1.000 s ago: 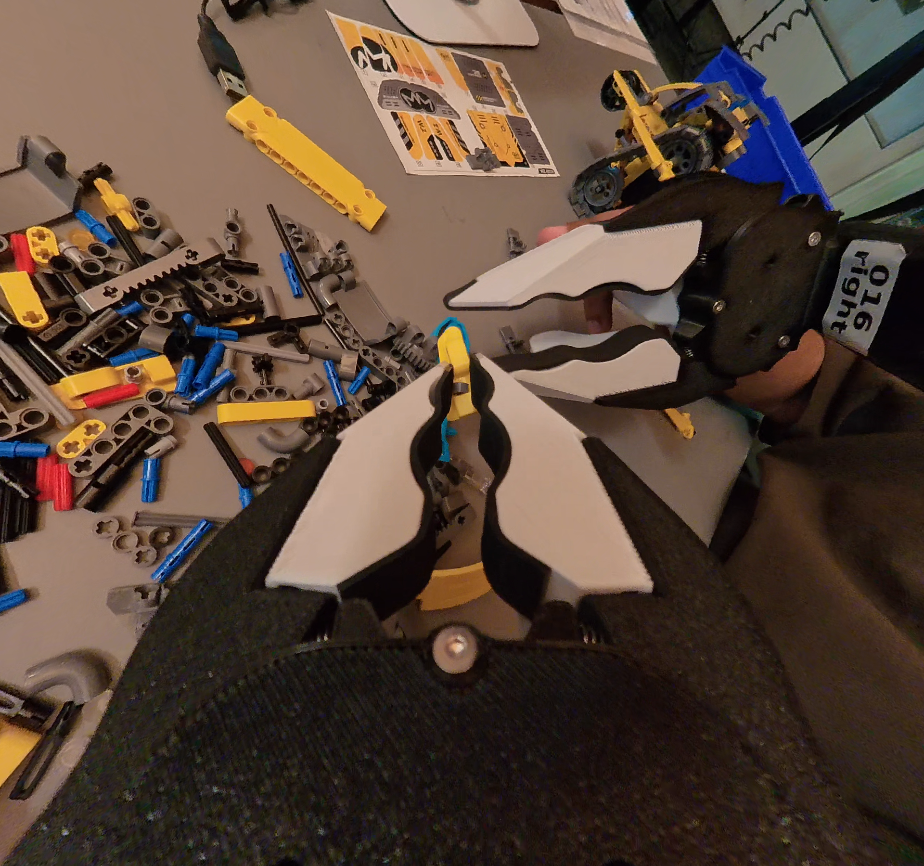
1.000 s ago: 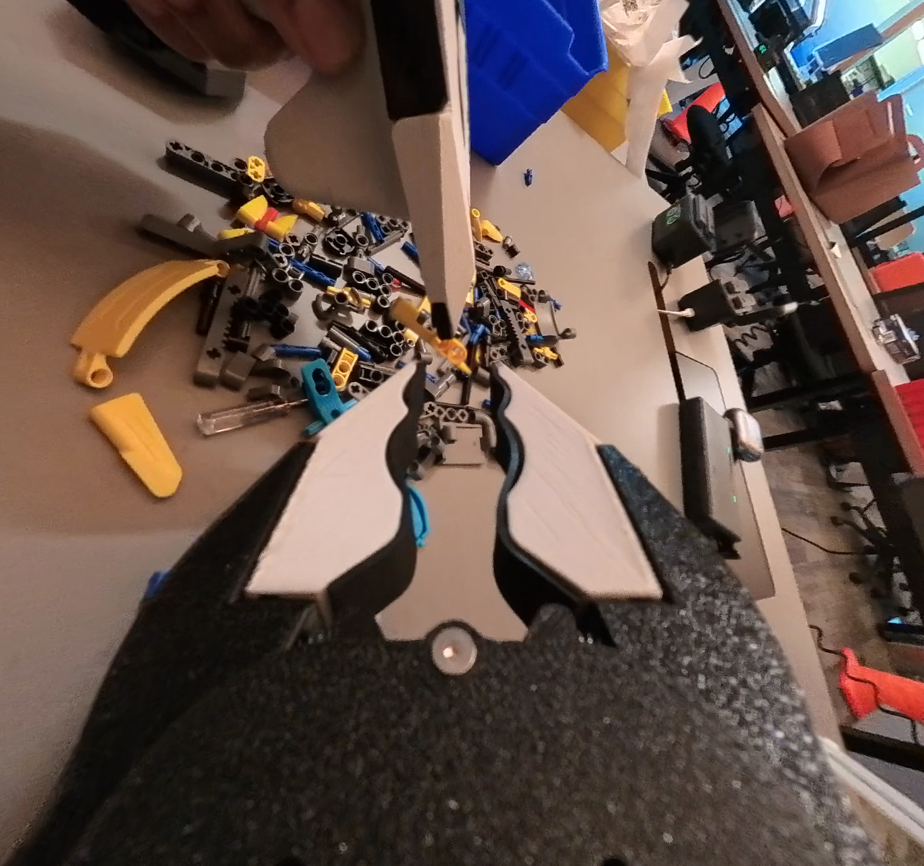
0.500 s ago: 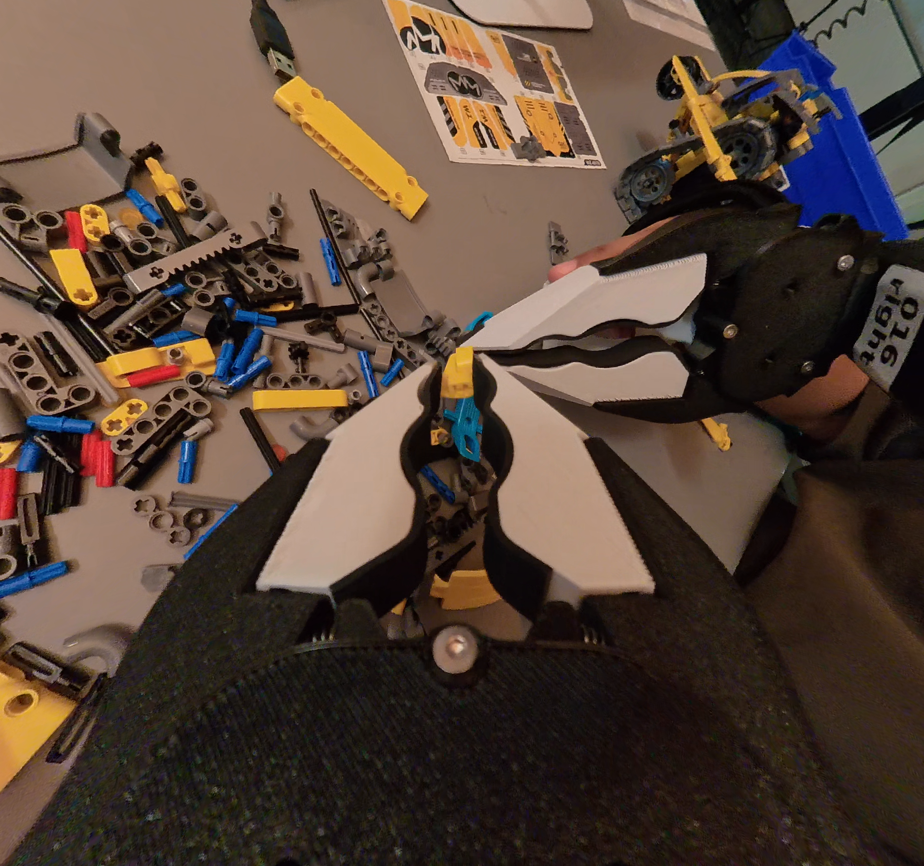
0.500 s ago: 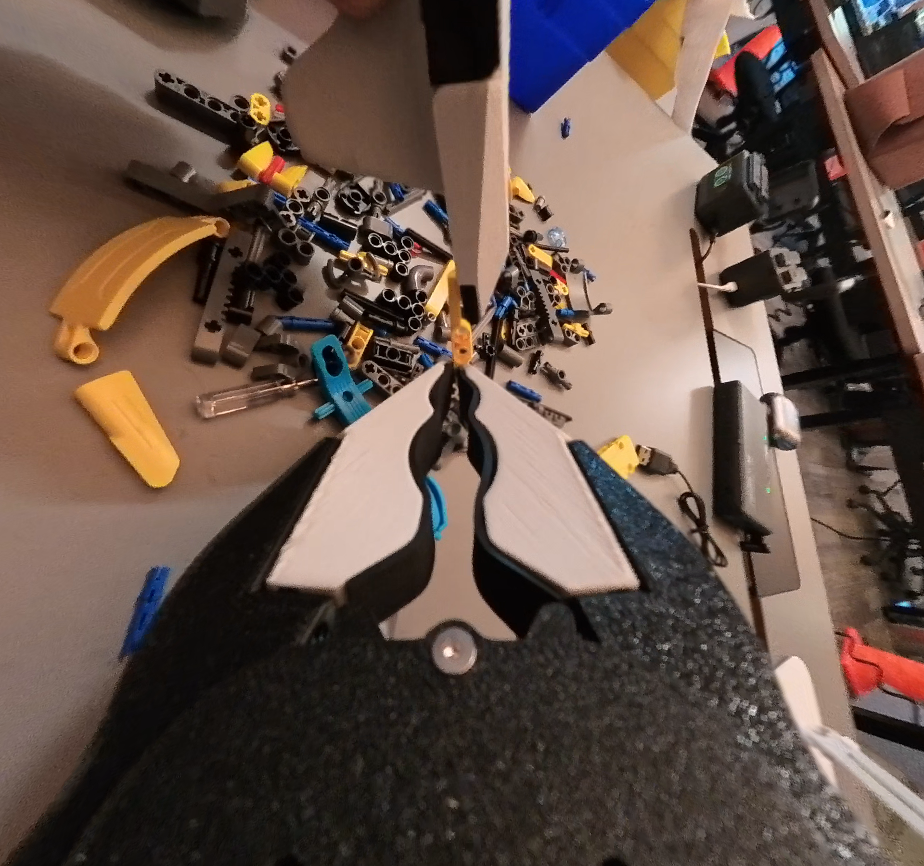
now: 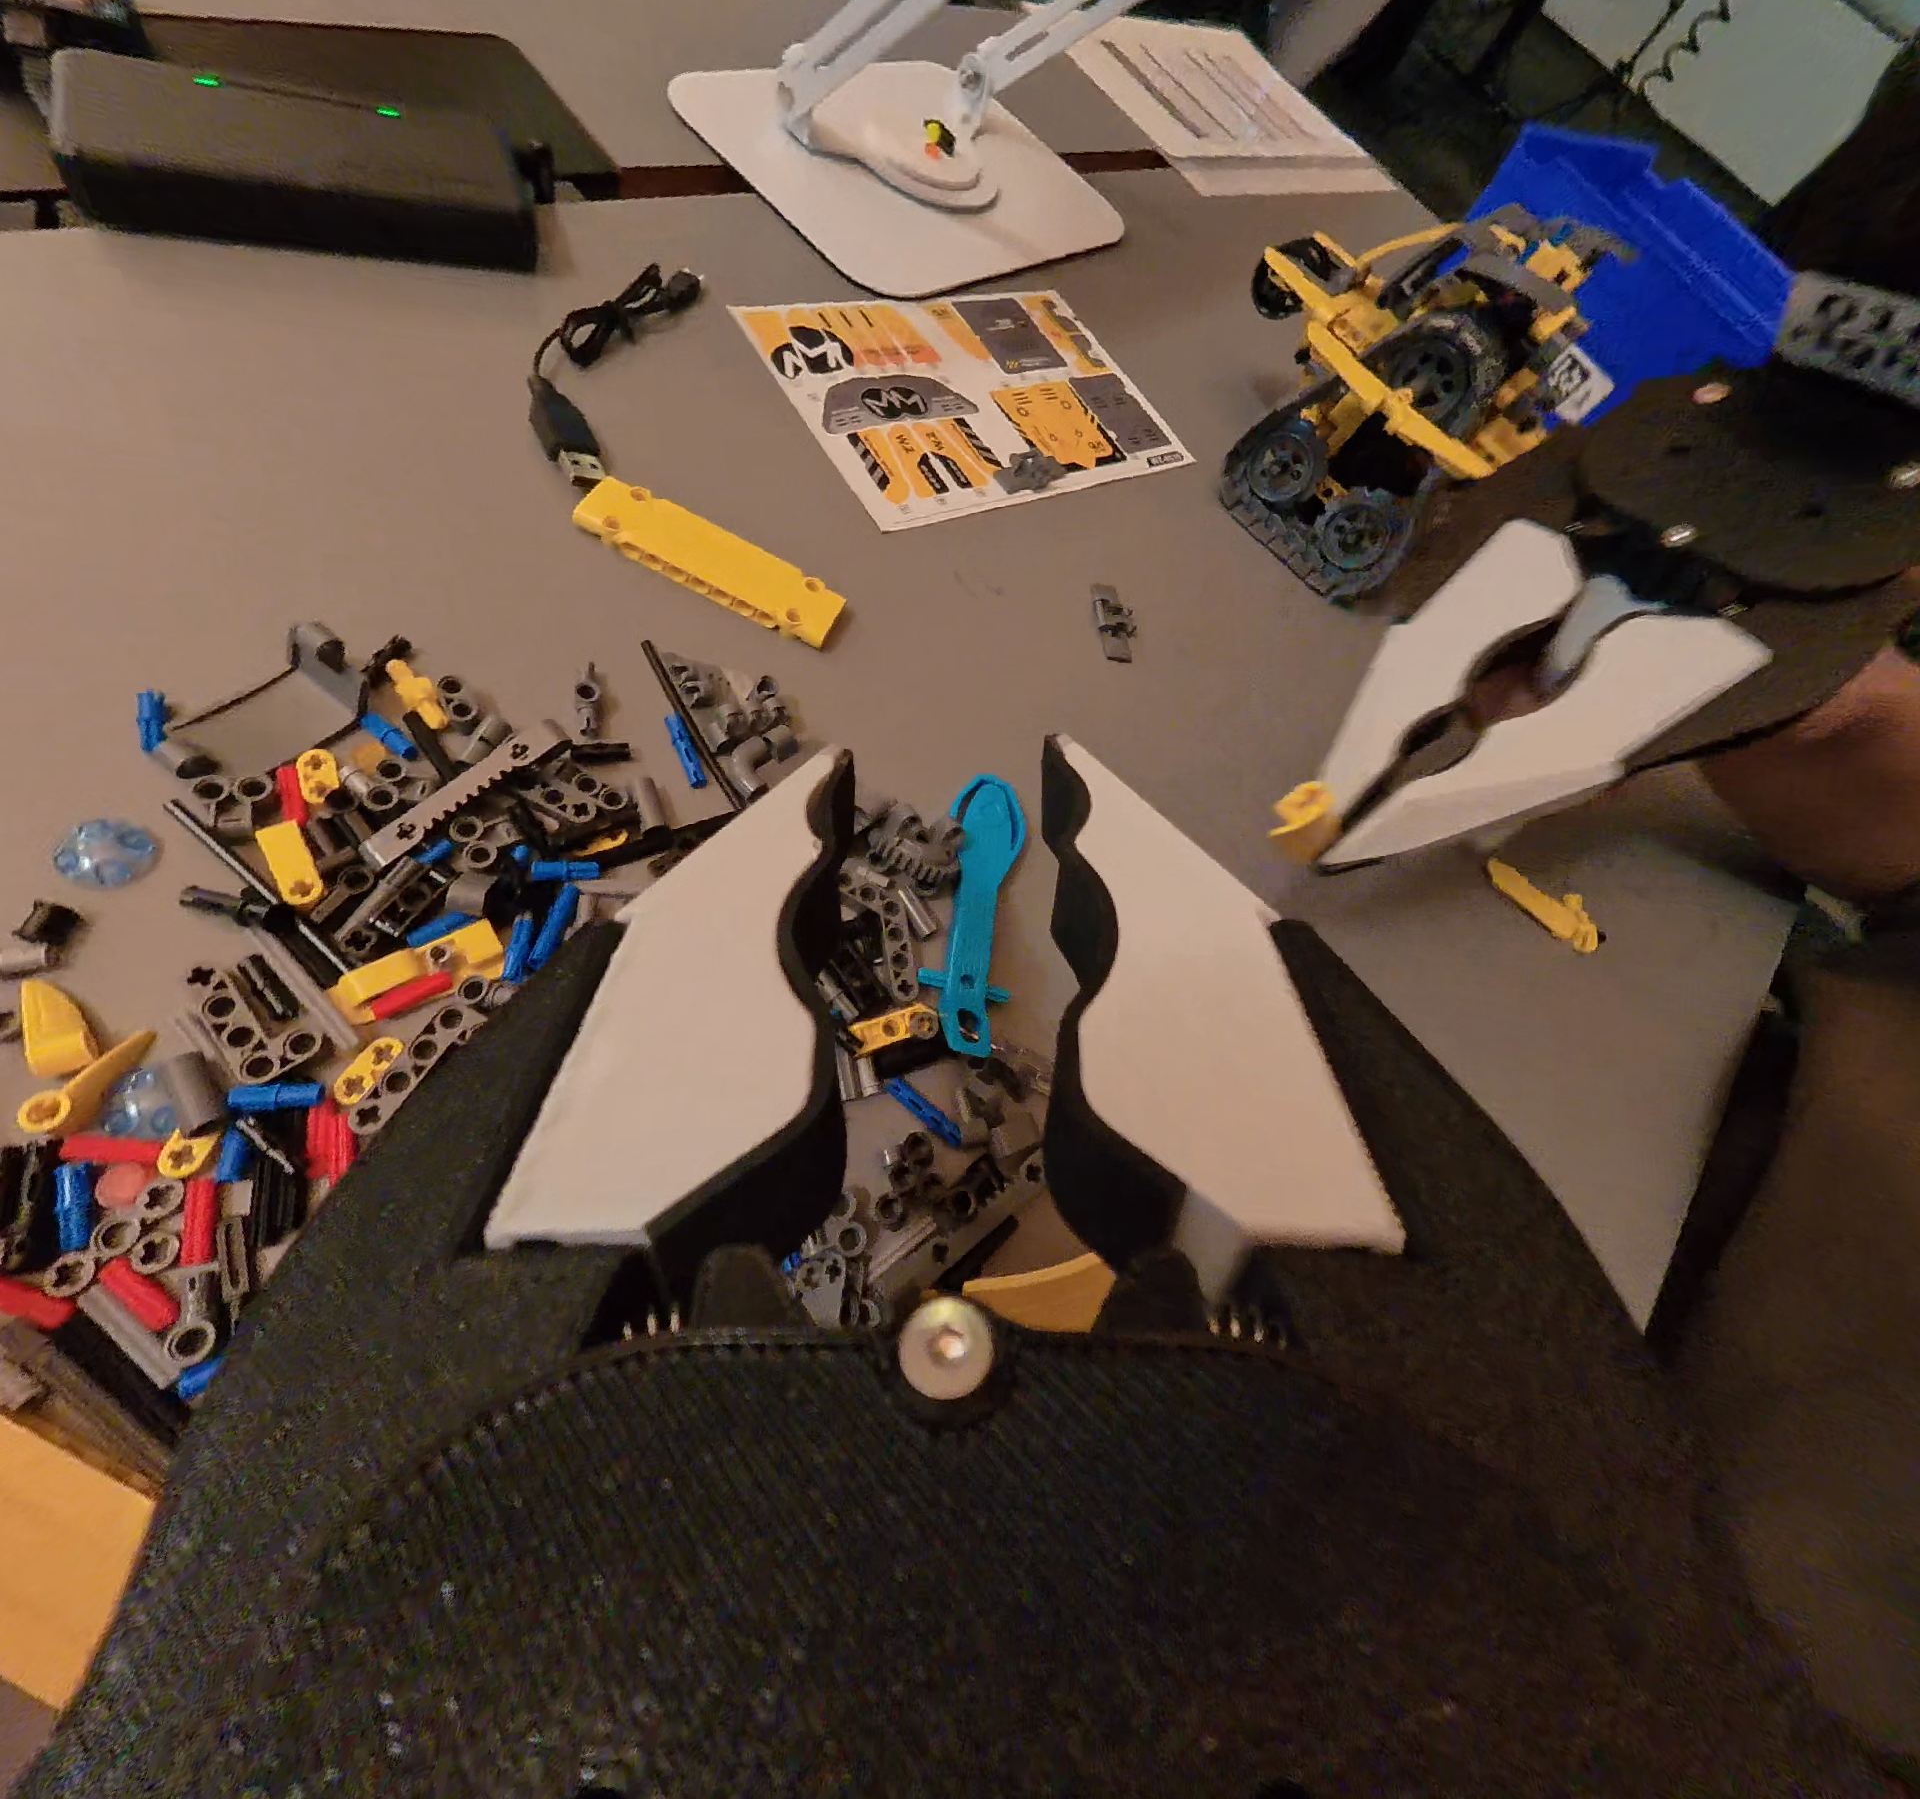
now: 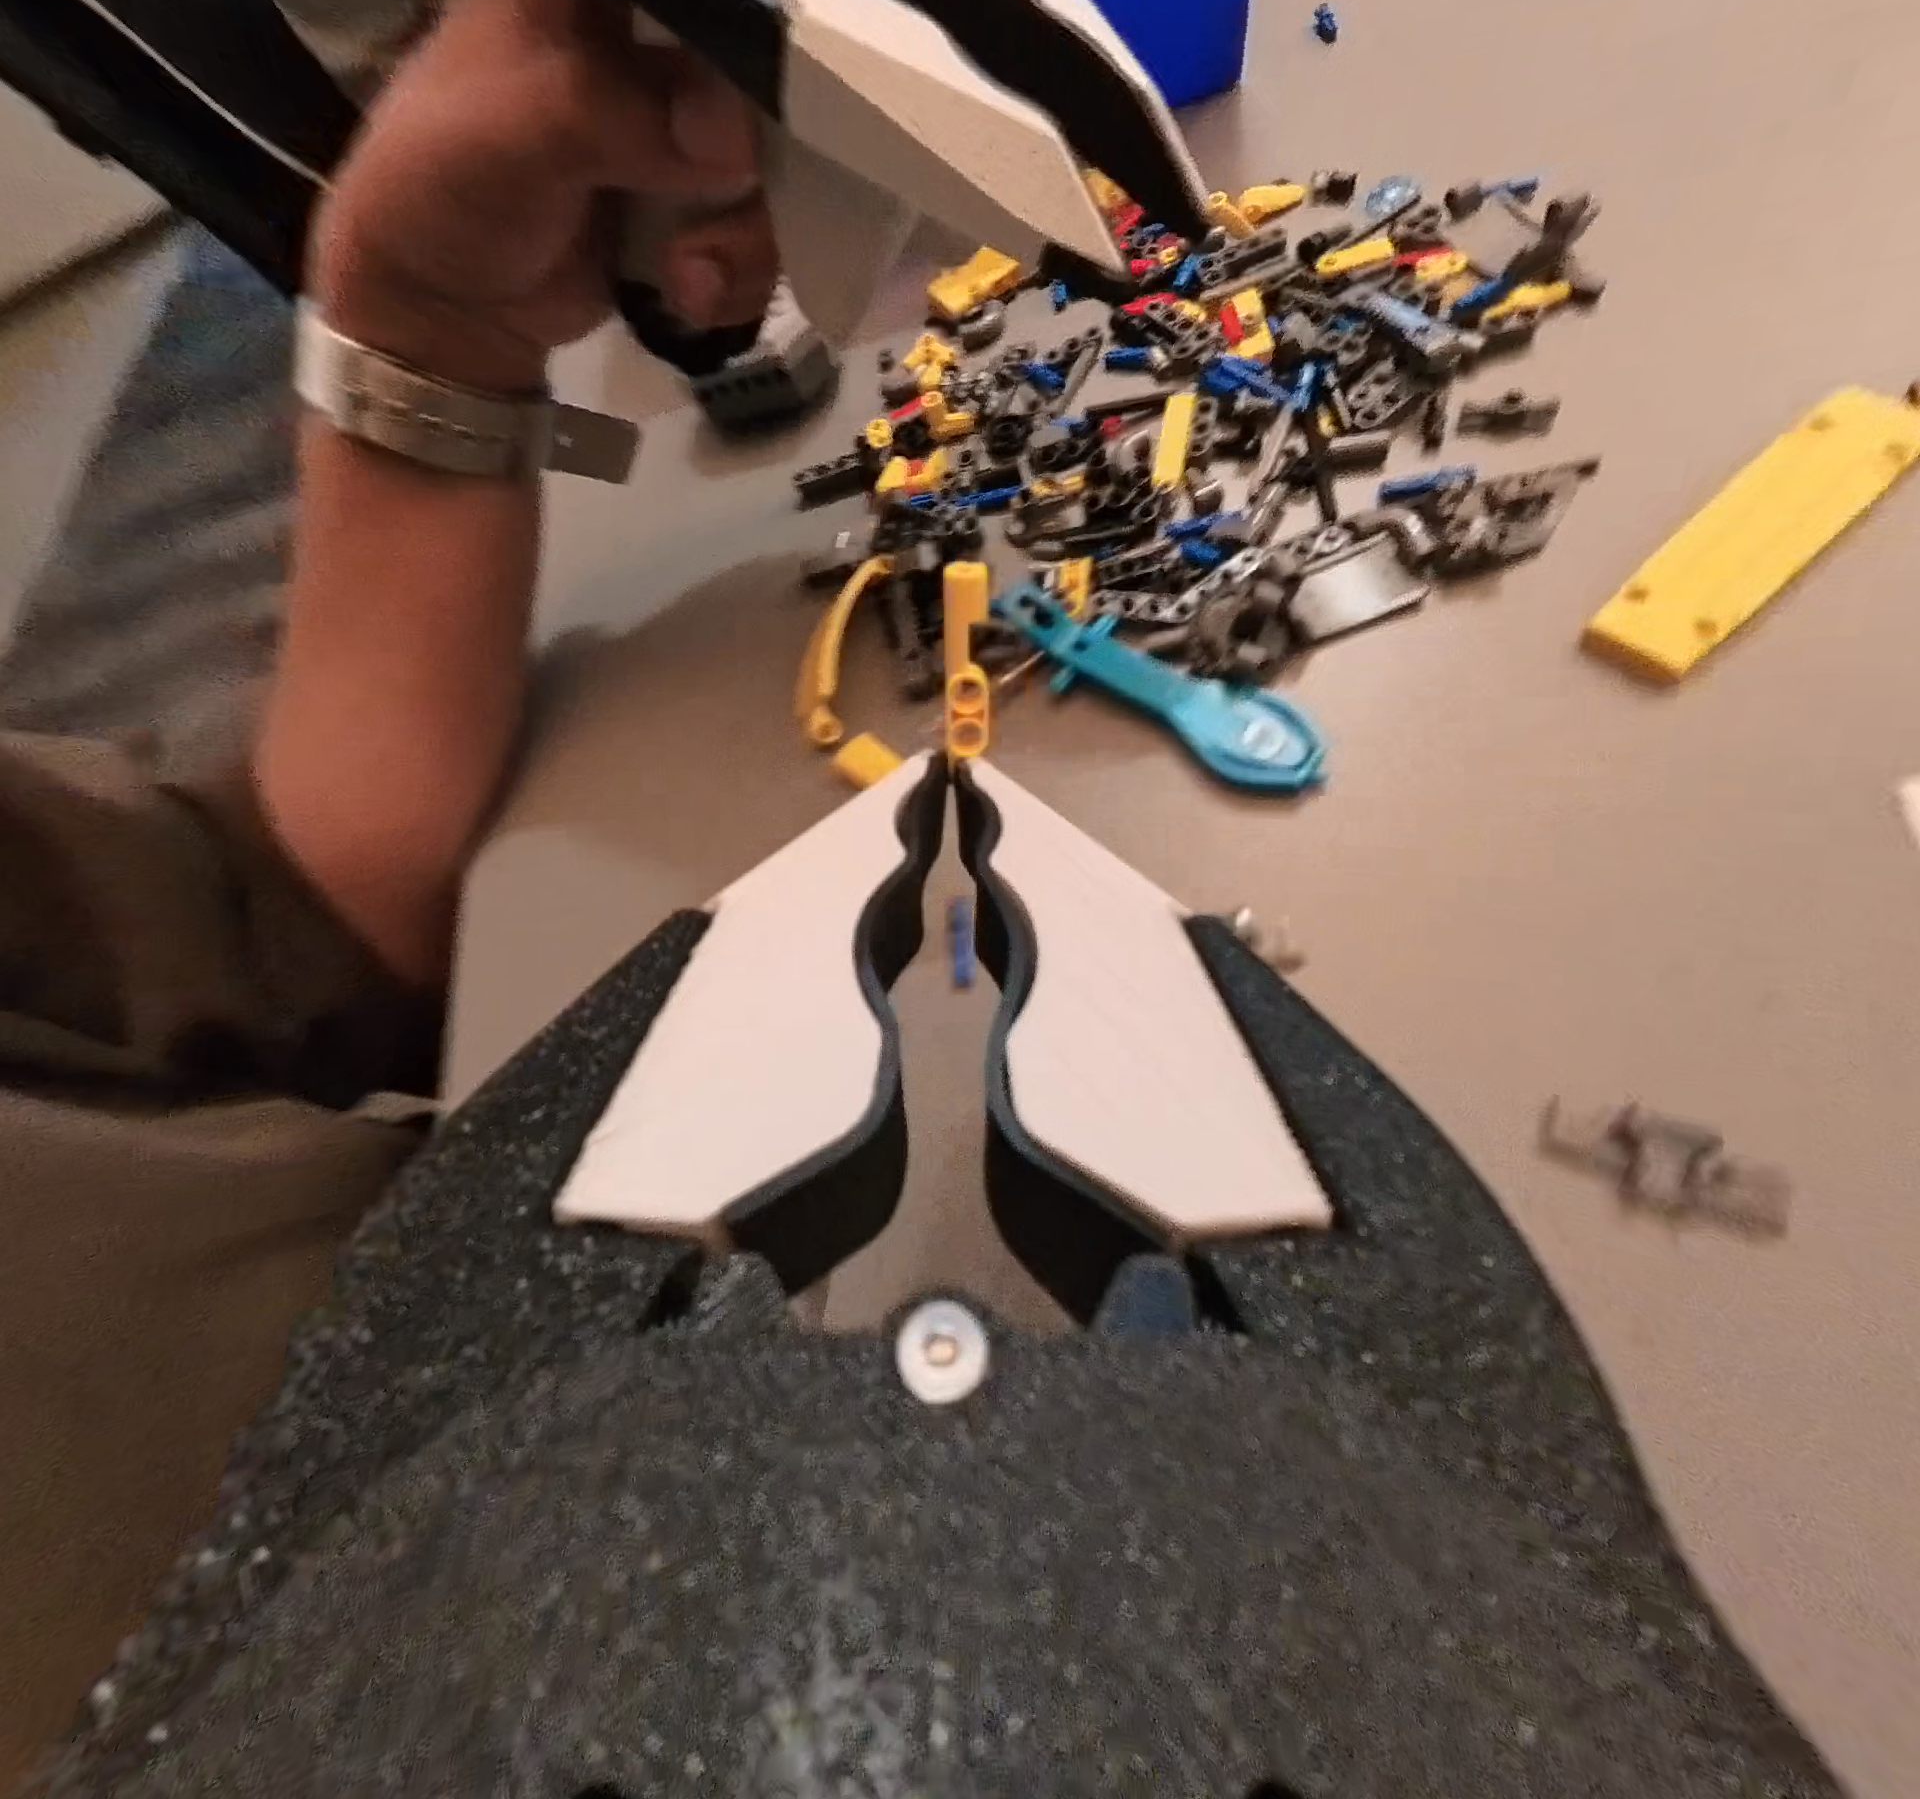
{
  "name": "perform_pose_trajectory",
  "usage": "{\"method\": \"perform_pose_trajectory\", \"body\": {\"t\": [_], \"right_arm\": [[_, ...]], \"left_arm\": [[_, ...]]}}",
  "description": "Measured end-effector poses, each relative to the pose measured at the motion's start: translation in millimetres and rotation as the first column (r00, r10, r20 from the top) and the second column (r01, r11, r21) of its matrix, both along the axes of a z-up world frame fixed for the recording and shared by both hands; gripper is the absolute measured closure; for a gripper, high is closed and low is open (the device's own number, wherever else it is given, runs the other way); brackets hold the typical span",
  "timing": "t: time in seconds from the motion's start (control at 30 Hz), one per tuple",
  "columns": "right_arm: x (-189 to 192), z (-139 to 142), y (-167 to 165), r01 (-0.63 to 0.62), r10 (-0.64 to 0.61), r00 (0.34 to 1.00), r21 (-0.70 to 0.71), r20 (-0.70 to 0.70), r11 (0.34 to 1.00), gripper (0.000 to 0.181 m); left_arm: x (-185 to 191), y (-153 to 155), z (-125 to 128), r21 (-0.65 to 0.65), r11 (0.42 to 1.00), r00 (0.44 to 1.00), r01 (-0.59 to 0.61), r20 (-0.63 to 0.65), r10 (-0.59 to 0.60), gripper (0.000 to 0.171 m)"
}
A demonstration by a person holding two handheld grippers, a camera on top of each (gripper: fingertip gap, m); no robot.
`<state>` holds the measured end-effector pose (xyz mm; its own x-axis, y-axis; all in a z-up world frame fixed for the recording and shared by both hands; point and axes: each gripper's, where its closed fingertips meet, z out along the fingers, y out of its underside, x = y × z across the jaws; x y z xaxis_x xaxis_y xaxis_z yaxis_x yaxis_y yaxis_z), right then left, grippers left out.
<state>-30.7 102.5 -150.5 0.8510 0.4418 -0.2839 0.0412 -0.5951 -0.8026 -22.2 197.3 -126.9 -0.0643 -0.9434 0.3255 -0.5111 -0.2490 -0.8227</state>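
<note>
Right tool [image 6: 951,762] pinching yellow connector [image 6: 964,653] above surface [image 6: 1558,918]; left tool [image 5: 948,773] spread, empty, over loose parts pile [image 5: 416,897].

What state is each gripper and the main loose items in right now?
Left gripper: open, empty, above the parts pile.
Right gripper: shut on yellow connector piece.
Teal separator tool: lying flat on the table.
Tracked vehicle model: partly assembled, upright.
USB cable: unplugged.

I see an office or lab workspace: a grey desk [image 5: 312,461] strewn with toy building pieces [image 5: 343,928], black electronic boxes [image 5: 291,154] beyond my left hand-held gripper [image 5: 945,773].
</note>
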Motion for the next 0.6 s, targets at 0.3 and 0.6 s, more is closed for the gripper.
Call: {"method": "perform_pose_trajectory", "body": {"t": [0.3,0.6], "right_arm": [[-4.5,18.1,-142.4,0.226,-0.227,0.974,-0.116,0.002,0.967,0.181],[-12.9,-53.9,-255.6,0.336,-0.513,0.819,-0.510,-0.256,0.792,0.181]], "left_arm": [[10.9,-25.5,1.7,0.097,0.989,0.994,0.110,0.010,-0.112,0.137],[35.4,-81.9,18.9,0.219,0.941,0.962,0.260,0.026,-0.272,0.137]]}}
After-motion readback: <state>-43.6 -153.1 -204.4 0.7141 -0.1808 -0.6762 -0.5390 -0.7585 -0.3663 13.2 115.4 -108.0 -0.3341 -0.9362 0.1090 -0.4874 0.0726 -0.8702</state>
